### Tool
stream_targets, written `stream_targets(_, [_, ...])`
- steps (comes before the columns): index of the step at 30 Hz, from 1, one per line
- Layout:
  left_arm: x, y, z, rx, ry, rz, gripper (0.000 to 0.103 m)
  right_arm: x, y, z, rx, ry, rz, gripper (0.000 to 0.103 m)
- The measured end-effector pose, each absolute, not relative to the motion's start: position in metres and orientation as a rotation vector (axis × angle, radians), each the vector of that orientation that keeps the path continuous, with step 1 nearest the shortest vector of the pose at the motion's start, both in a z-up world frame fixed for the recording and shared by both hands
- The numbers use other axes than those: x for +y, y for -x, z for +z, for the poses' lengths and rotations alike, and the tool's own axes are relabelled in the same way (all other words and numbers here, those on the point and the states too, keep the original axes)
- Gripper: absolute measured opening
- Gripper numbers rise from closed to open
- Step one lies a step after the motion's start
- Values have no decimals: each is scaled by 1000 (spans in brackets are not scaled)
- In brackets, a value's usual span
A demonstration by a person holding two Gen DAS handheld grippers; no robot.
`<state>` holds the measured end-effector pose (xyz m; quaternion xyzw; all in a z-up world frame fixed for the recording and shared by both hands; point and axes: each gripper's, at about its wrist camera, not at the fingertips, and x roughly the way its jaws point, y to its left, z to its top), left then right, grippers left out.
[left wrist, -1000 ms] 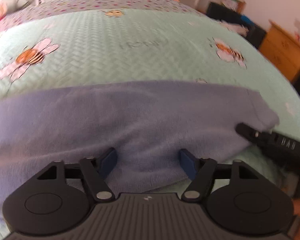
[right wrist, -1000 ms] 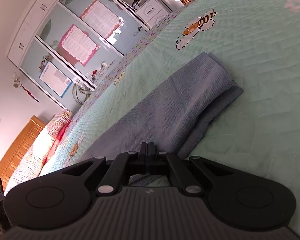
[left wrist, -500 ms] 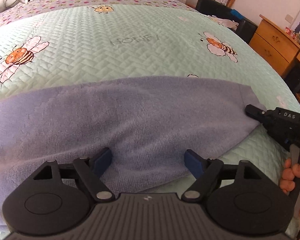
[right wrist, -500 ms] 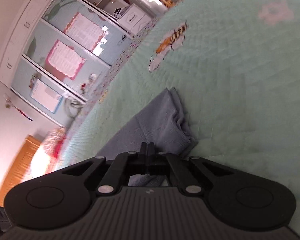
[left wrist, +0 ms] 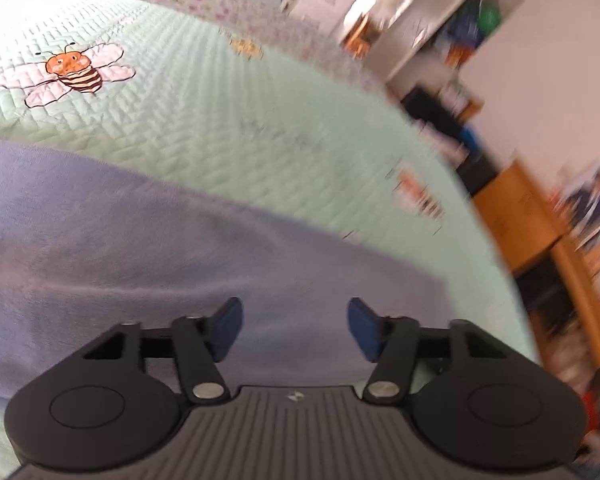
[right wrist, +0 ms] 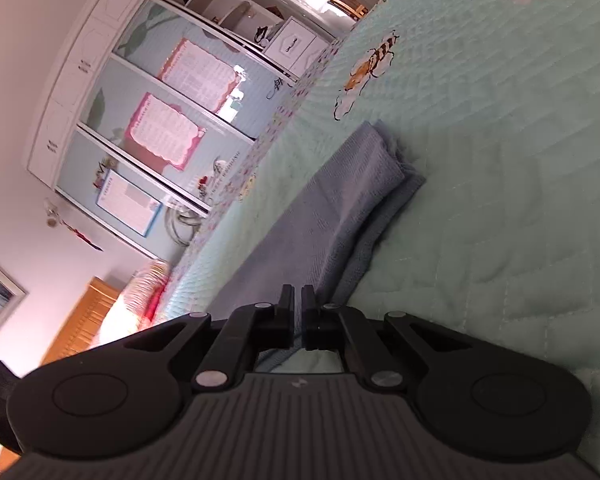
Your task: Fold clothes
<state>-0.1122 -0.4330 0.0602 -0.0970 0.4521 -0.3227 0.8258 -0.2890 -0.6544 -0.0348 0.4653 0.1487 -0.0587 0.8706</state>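
A blue garment lies across the lower half of the left wrist frame on a mint green quilted bedspread, reaching from the left edge toward the lower right. The left tool sits over it with its blue pads spread wide apart and nothing between them. A bee print shows in the upper left. The right side of that frame is blurred. In the right wrist frame the garment runs diagonally through the centre, its folded end toward the upper right. The right tool has its fingers almost together, a thin gap showing; whether cloth is pinched there cannot be told.
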Motion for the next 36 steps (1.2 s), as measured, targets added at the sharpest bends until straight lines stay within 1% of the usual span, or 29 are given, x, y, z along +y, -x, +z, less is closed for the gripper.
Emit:
stream_targets(2, [-435, 109, 63, 953, 254, -687, 25, -651, 288, -32, 313, -952, -125, 1])
stream_targets(4, [-437, 107, 67, 946, 302, -688, 15, -649, 286, -31, 315, -944, -126, 0])
stream_targets(7, [-446, 99, 69, 942, 334, -685, 9, -646, 285, -30, 324, -924, -131, 0])
stream_targets(10, [-460, 88, 71, 934, 287, -653, 8, -646, 284, -31, 327, -929, -129, 0])
stream_targets(11, [-464, 86, 71, 931, 271, -643, 5, -647, 286, -34, 325, -936, -128, 0])
stream_targets(13, [-471, 83, 71, 926, 238, -625, 4, -648, 291, -39, 320, -948, -125, 0])
stream_targets(16, [-481, 79, 70, 920, 194, -600, 0, -647, 292, -40, 316, -956, -122, 0])
stream_targets(22, [-489, 65, 36, 992, 139, -552, 1, -649, 291, -42, 315, -964, -119, 0])
stream_targets(24, [-486, 66, 43, 1003, 158, -552, 0, -649, 291, -42, 315, -966, -118, 0])
stream_targets(28, [-478, 90, 66, 956, 154, -610, 0, -650, 291, -42, 314, -969, -117, 0])
stream_targets(31, [-472, 101, 65, 957, 157, -612, 0, -651, 289, -45, 313, -969, -116, 0])
stream_targets(32, [-470, 104, 65, 957, 158, -613, 3, -651, 289, -45, 313, -969, -116, 0])
stream_targets(36, [-463, 118, 64, 958, 161, -616, 1, -651, 288, -47, 313, -970, -114, 0])
